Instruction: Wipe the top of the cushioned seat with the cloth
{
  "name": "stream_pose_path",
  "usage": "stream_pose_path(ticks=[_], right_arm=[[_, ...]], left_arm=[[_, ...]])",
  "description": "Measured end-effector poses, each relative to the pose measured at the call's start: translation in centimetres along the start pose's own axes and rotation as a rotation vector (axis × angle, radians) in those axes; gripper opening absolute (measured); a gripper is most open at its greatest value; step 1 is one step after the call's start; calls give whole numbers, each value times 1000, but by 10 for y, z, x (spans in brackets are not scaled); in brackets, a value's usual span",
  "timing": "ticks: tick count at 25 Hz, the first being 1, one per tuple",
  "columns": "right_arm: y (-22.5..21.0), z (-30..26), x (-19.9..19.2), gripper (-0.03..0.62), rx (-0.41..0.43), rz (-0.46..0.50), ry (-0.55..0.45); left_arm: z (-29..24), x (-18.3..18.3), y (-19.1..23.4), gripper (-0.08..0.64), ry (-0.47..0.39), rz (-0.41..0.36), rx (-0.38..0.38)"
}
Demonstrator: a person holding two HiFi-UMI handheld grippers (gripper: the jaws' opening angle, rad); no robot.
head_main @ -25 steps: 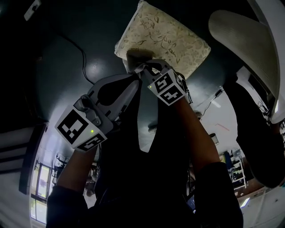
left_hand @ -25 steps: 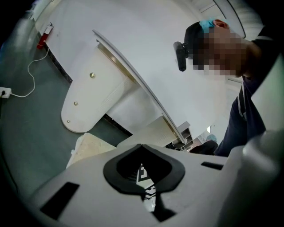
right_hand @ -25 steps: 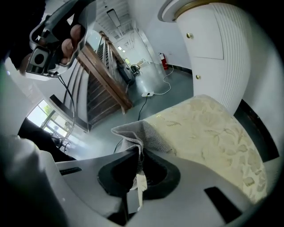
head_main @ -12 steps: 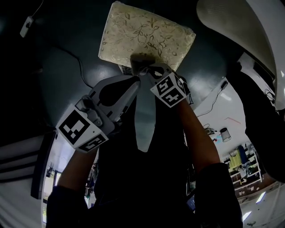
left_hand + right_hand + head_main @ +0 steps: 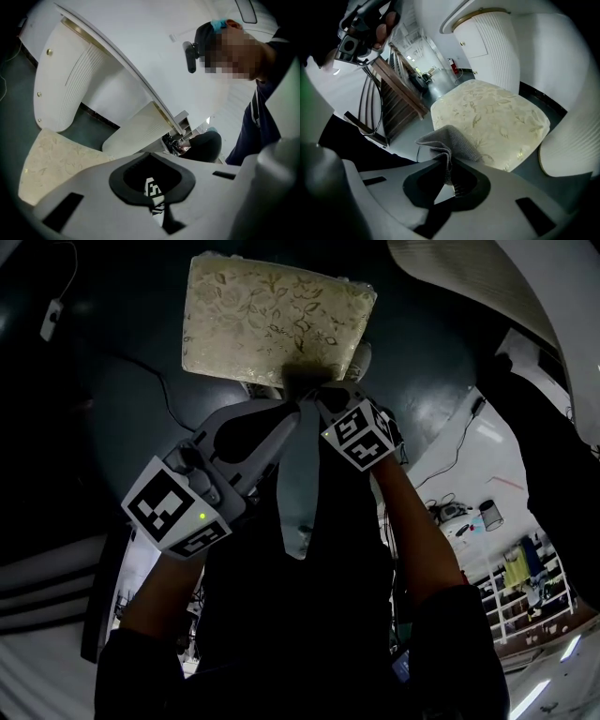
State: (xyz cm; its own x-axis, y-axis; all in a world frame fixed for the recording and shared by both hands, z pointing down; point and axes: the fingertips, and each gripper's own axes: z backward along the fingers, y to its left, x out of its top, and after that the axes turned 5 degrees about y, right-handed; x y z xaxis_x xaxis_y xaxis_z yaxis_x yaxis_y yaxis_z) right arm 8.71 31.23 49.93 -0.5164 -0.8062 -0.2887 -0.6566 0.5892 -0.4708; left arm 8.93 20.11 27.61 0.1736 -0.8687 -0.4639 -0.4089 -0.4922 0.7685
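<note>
Upper centre of head view: right hand-held gripper (image 5: 314,395) is pinching the cloth (image 5: 450,138) at the cushioned seat's (image 5: 277,324) near edge. Left hand-held gripper (image 5: 150,154) is sitting pressed together, empty. Wiping seemingly just starting; most of top remaining.

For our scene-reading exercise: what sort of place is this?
Probably indoors, perhaps a furnished workroom: a cushioned seat, white ribbed furniture with gold trim, and cluttered shelves beyond.

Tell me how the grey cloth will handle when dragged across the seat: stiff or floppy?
Probably floppy: the cloth creases and folds over where the right gripper pinches it. Likely light too, so it may bunch rather than lie flat on the textured seat cushion.
</note>
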Motion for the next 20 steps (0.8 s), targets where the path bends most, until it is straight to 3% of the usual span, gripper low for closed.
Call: stream_pose_path(ticks=[11,20], right_arm=[[-20,26,-51,31,-27,-93,-32],[-28,101,-34,31,-79,-176,-166]], left_arm=[[-47,-1,-36,6,62,-62,-41],[-39,39,-77,6,19,-147,-49]])
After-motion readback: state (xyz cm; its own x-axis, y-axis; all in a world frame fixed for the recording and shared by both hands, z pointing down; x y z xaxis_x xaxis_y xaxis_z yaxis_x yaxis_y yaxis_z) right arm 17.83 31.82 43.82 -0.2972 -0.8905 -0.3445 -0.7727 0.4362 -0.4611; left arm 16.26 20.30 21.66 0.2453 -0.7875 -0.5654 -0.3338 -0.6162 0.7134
